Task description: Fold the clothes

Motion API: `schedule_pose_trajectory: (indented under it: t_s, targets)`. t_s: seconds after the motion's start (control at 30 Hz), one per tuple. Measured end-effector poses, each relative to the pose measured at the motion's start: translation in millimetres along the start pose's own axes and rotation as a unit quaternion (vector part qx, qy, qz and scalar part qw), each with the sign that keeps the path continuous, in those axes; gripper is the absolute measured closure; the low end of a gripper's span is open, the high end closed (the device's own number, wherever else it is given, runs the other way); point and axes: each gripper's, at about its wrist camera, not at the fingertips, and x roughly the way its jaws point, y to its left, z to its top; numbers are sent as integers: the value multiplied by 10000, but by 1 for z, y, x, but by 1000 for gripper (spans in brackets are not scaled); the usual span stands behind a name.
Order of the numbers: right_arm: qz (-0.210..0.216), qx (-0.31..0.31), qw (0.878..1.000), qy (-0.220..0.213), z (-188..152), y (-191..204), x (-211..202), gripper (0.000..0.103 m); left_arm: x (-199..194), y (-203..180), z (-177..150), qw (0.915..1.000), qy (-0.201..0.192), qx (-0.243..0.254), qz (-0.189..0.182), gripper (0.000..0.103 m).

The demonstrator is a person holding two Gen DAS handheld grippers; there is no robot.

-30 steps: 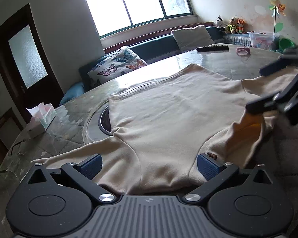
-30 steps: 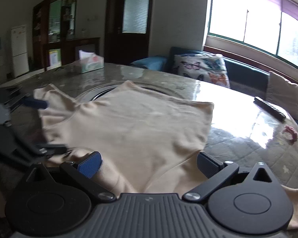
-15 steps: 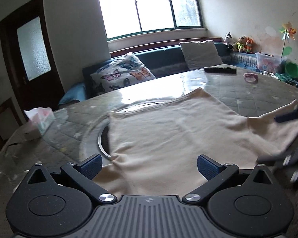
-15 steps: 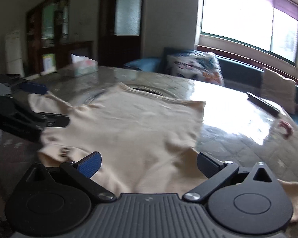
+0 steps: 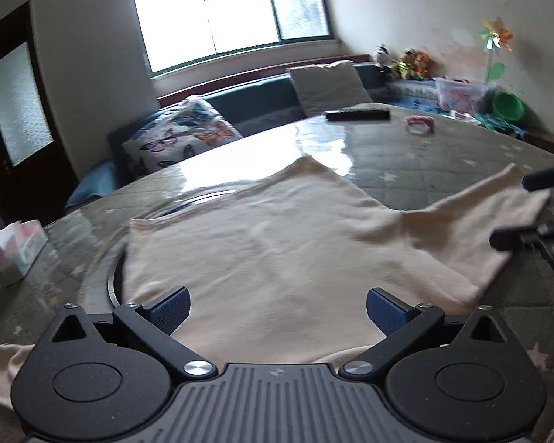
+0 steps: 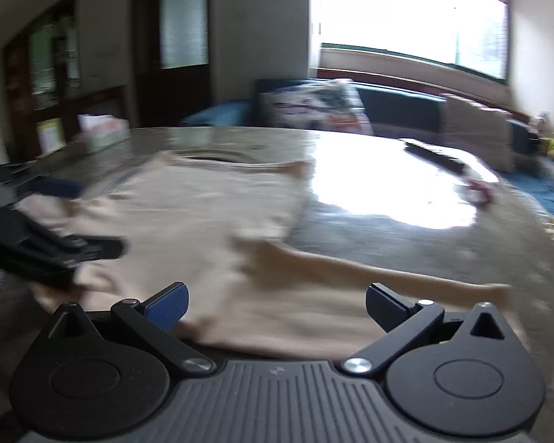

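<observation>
Cream fabric of the shirt (image 5: 277, 251) is seen spread flat on the round table (image 5: 443, 151), its left edge lying over a metal ring (image 5: 110, 280) near the tissue box (image 5: 16, 247). The left gripper (image 5: 277, 306) is held with jaws wide apart above the near hem, nothing between them. Further right, one sleeve (image 5: 480, 217) is stretched toward the right gripper (image 6: 275, 304), likewise spread and unloaded, with bare tabletop beyond up to the remote (image 5: 358, 114).
</observation>
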Motion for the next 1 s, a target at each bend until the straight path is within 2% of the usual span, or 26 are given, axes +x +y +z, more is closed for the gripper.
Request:
schedule_pose_trajectory:
  t_s: [0.13,0.27,0.37,0.6,0.77,0.93,1.0]
  targets:
    - [-708,321,9968,210,-13,-36,4,0,5,-16,0,9997,44,154,-187,0]
    - [-1156,787,9894,395,-26,-72,0,0,7,-30,-2,9987,78,375,-333,0]
    - [-1562,780,9832,529,-34,-91,1,0,11,-38,-4,9978,119,533,-366,0]
    - [-1845,849,9774,584,-32,-120,7,0,12,-40,-5,9975,104,575,-385,0]
    - [-2334,833,9673,547,-24,-142,24,0,12,-40,-6,9975,102,571,-396,0]
    - [-2438,953,9637,517,-14,-156,37,0,12,-40,-6,9975,114,582,-387,0]
    - [-2316,1184,9646,434,-12,-157,31,0,13,-40,-6,9976,117,567,-389,0]
